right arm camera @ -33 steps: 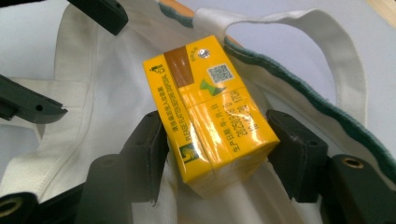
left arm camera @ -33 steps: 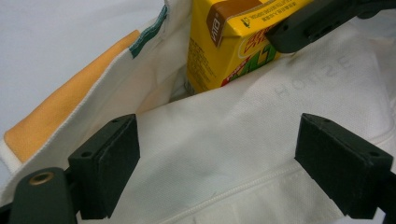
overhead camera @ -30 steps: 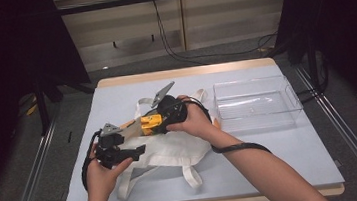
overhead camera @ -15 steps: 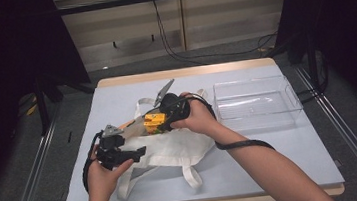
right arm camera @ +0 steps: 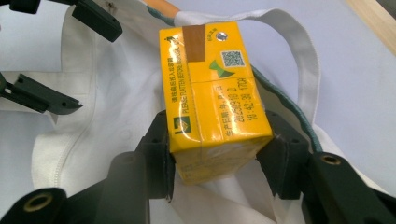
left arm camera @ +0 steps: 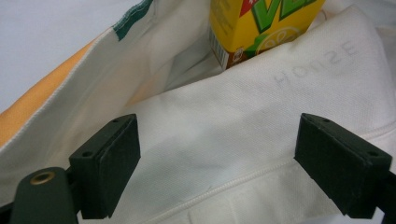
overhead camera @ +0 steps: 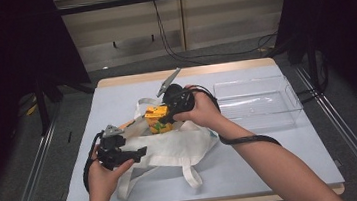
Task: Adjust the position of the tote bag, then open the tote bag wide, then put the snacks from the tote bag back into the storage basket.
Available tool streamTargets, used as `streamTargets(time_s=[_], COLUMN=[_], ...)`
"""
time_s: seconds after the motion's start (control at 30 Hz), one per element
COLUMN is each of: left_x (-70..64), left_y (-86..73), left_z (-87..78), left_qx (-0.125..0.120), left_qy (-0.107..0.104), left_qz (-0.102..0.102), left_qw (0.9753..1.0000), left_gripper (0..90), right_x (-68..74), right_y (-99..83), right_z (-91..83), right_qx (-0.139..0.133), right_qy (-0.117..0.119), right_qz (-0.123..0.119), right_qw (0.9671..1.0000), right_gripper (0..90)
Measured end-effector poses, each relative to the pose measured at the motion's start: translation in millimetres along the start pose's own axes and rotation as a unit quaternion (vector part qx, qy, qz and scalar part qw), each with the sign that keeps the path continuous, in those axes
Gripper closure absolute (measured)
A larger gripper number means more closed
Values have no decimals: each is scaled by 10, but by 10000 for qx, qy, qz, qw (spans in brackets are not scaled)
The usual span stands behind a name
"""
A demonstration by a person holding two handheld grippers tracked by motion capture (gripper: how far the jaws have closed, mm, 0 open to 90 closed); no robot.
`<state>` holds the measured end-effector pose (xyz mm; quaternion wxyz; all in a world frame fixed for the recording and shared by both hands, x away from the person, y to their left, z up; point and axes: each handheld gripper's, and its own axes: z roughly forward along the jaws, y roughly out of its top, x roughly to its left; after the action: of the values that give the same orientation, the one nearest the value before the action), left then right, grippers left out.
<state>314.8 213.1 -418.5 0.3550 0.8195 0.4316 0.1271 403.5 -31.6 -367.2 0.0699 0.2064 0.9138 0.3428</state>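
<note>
One carton (right arm camera: 210, 98) – one bag (overhead camera: 171, 149) – one tray (overhead camera: 257, 103)

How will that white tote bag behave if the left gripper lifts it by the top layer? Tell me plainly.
The tote bag will probably sag: its cloth lies slack and creased on the table. The layers may part, since the mouth gapes around the yellow carton. Its straps would likely dangle. The left gripper stands open over the fabric.

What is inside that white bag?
A yellow carton, clamped in the right gripper, sits at the bag's open mouth, part in and part out. The left gripper hangs open over the cloth. Deeper inside, the fabric covers everything.
</note>
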Motion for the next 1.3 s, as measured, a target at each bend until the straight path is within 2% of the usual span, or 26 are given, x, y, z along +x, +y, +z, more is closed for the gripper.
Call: streamTargets(time_s=[0.17,0.43,0.57,0.73,1.07,1.3], left_x=[-4,-16,-17,-30,-26,-27], left_y=[4,-1,8,3,15,15], left_z=[5,36,31,54,49,56], left_qx=[3,-51,22,-3,-13,12], left_qy=[-52,-68,-56,-85,-79,-92], left_qz=[2,-33,30,7,6,44], left_qw=[10000,10000,10000,10000,10000,9999], left_gripper=[142,141,141,140,140,139], right_x=[-27,-67,-118,-149,-184,-222], right_y=[34,74,75,68,-7,-67], right_z=[-118,-315,-463,-579,-729,-814], right_qx=[-90,-174,-351,-351,-327,-338], right_qy=[-25,-74,-72,-108,-54,-54], right_qz=[120,115,214,162,297,288], right_qw=[9999,9998,9991,9992,9990,9990], right_gripper=[512,512,511,511,511,511])
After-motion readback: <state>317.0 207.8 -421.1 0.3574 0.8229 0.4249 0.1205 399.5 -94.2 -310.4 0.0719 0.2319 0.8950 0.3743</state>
